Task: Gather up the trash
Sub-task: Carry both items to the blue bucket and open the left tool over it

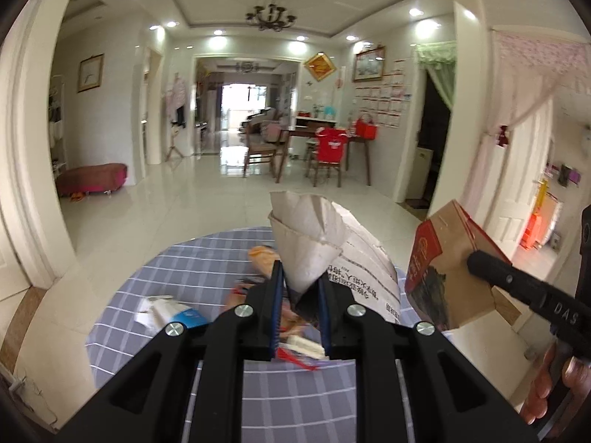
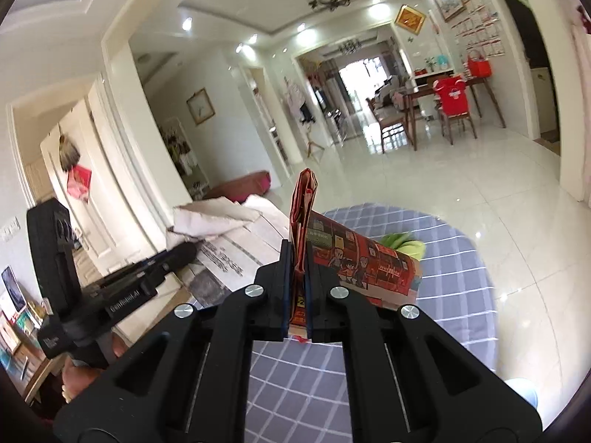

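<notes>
Two cartons (image 1: 325, 243) (image 2: 354, 262) between closed jaws

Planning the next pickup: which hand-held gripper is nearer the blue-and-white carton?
Left. The left hand-held gripper, holding newspaper, hovers beside the carton; the right is farther off.

A round table (image 1: 155, 277) covered in a grey-blue checked cloth stands on glossy white floor tiles (image 1: 207, 199). On it, at nine o'clock, lies a small white-and-blue carton (image 1: 173, 312); near centre, blurred wrappers (image 1: 258, 258).
</notes>
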`<state>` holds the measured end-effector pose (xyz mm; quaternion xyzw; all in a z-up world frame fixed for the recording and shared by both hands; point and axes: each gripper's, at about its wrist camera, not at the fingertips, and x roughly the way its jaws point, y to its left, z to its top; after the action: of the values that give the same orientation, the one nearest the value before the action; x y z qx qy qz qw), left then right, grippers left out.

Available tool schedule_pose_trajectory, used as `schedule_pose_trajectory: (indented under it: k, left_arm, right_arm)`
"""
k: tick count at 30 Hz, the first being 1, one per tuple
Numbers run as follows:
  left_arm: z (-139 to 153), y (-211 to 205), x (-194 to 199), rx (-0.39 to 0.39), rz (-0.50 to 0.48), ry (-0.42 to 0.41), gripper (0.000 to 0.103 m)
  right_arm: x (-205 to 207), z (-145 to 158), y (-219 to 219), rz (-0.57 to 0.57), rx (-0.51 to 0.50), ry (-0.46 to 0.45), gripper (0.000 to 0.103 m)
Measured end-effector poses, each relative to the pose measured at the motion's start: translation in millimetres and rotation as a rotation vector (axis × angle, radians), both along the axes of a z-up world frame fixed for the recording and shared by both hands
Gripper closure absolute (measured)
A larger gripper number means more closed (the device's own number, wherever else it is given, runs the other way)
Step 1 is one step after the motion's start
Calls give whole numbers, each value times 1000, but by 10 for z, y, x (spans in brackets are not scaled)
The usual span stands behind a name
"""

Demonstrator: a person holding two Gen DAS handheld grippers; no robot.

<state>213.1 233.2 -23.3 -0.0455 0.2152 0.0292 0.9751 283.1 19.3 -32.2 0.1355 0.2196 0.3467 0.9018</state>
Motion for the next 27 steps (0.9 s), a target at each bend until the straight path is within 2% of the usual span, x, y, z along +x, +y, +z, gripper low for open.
schedule_pose_trajectory:
  k: [2, 6, 12, 16, 20, 24, 27]
  left_arm:
    - [19, -232, 9, 5, -45, 3, 87]
    - [-64, -961, 95, 12, -170, 45, 87]
    - [-392, -2135, 334, 48, -347, 136, 87]
    - [-835, -2843, 541, 95, -436, 226, 87]
    - [-1318, -3308, 731, 132, -495, 325, 87]
    - [-1829, -3721, 979, 170, -534, 435, 87]
    - [-2116, -3931, 1143, 185, -549, 488, 87]
  right_arm:
    - [-103, 27, -273, -40, 6, -12, 97]
    - [-259, -86, -944, -154, 7, -3, 97]
    - [-459, -625, -2027, -373, -13, 94, 97]
    - [-570, -1069, -2662, -494, -5, 185, 97]
    - [-662, -1575, -3146, -576, 17, 280, 97]
    - [-694, -2020, -3450, -625, 35, 362, 97]
    - [-682, -2301, -3644, -647, 49, 404, 97]
